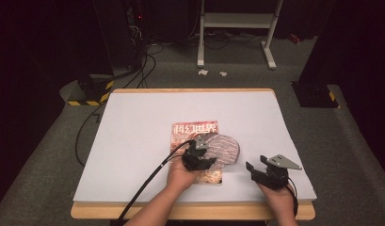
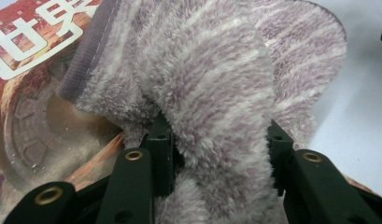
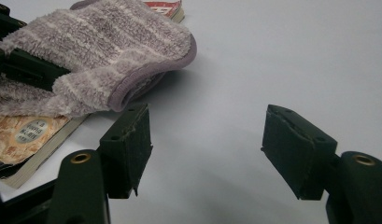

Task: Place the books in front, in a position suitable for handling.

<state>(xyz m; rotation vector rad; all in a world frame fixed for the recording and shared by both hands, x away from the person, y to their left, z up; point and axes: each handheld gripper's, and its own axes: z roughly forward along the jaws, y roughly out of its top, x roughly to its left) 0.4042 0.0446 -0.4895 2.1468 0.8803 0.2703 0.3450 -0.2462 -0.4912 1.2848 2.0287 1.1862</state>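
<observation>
left tool [image 2: 216, 154] clamped on fuzzy purple cloth [image 2: 216, 70] over magazine [image 2: 30, 93], right tool [image 3: 205, 144] wide open, empty

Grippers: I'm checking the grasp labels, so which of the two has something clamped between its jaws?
The left gripper, its jaws shut on the fuzzy purple cloth over the magazine. The right gripper is open over bare table.

We note the left gripper [image 1: 199, 157] clamping a striped cloth [image 1: 224, 148] over the magazine [image 1: 194, 133]; the right gripper [image 1: 258, 167] rests at four o'clock, jaws apart.
</observation>
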